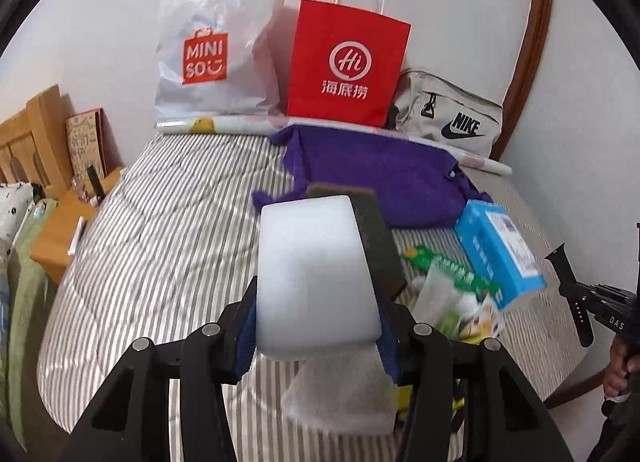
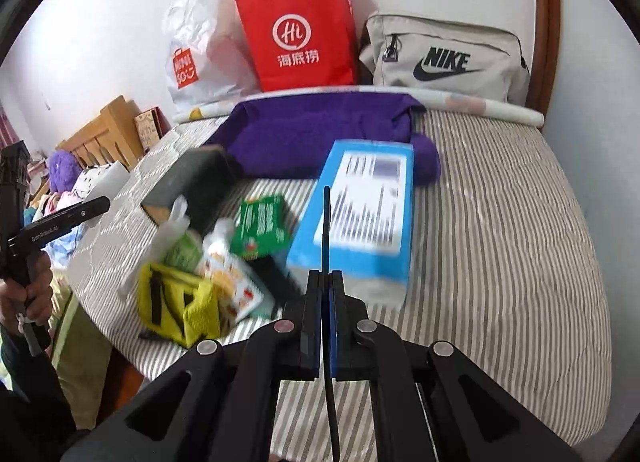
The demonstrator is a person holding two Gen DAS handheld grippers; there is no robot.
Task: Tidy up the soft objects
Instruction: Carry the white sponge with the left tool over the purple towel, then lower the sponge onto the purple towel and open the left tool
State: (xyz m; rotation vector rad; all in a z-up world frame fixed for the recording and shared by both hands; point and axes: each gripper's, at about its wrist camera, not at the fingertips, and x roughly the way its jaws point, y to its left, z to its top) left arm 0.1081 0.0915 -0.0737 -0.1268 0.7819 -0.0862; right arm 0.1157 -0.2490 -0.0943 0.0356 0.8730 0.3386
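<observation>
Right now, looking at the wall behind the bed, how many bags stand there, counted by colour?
White plastic bag: 1
Red paper bag: 1
Grey Nike bag: 1
Total: 3

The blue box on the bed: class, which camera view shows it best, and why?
The right wrist view: the blue box lies near the centre, its whole labelled top face showing, though blurred. The left wrist view catches the box only at the right side, foreshortened, beside the white sponge in the left gripper.
</observation>
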